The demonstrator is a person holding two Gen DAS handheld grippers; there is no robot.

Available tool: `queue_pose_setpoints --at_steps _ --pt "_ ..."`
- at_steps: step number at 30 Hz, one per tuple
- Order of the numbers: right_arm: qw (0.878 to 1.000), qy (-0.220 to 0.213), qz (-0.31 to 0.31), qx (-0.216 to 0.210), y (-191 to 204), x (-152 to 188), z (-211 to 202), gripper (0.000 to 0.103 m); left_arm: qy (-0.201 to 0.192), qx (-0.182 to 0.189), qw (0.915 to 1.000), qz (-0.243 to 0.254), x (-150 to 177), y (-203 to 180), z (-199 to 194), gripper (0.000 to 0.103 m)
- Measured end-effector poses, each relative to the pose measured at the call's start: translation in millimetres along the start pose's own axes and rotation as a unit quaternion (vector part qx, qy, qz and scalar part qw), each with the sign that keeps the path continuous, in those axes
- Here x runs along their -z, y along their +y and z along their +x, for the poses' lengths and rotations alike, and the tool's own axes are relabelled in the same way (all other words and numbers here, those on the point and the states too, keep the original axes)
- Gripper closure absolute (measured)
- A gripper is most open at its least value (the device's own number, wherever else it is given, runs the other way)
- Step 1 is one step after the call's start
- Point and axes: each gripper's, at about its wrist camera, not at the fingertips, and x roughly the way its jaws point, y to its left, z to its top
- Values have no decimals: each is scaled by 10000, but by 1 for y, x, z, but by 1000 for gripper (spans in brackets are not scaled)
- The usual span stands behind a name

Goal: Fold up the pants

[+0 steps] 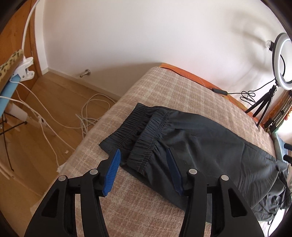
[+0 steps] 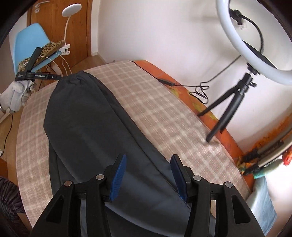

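Pants [image 1: 209, 138]: thin, limp, slick; my grip point is elastic waistband [image 1: 146, 138]. My left gripper [image 1: 144, 164] and right gripper [image 2: 148, 171] released, nothing grasped.

This is a bedroom in a home. A bed [image 1: 164, 94] with a beige plaid blanket [image 2: 164, 113] over an orange sheet [image 2: 164, 73] fills the middle of both views, set against a plain white wall [image 1: 146, 32]. Wooden floorboards [image 1: 54, 102] with loose white cables [image 1: 87, 113] lie at the left, a wooden door [image 2: 54, 21] stands at the upper left, and a light-blue chair [image 2: 29, 40] carries a clip-on lamp [image 2: 71, 9]. A ring light [image 2: 242, 42] on a small tripod stands on the bed at the right.
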Motion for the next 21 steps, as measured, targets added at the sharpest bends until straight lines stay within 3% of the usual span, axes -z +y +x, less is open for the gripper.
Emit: queue_pose_setpoints --at_steps 9,14,21 --pt "9920 -165 -361 -1200 83 -120 97 50 -19 -84 10000 49 13 0 22 53" --pt "9868 -122 -629 -1489 126 -159 142 50 -158 -78 9998 70 16 2 21 70" --pt "9810 67 -465 -1882 161 -203 202 50 -259 -60 9995 187 18 1 18 79"
